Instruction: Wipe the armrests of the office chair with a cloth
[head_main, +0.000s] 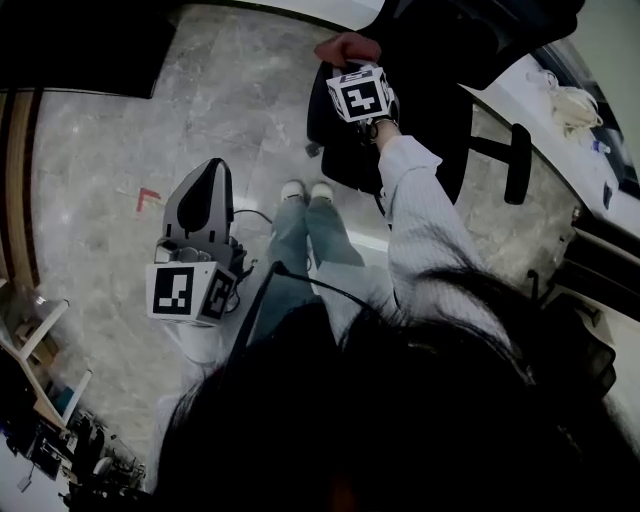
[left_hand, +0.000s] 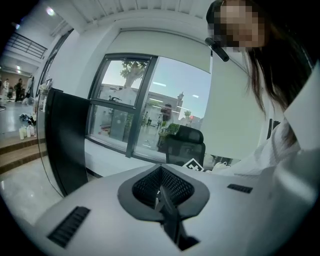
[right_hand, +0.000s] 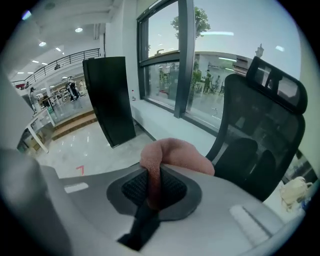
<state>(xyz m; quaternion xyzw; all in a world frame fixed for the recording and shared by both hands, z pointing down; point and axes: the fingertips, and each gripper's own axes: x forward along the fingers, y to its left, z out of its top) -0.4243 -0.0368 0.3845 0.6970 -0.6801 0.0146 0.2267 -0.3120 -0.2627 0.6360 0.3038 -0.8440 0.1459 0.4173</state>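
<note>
Cloth (right_hand: 175, 157) pinched by right gripper (right_hand: 152, 186), the grip hidden overhead.

No readable text; only square coded markers on the left gripper (head_main: 210, 175) and right gripper (head_main: 352, 68).

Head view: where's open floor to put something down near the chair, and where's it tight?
Open: the marble floor between the black panel, the red tape mark and the office chair. Tight: the strip between the armrest and the desk on the right. The right gripper, shut on the cloth, is at the chair.
</note>
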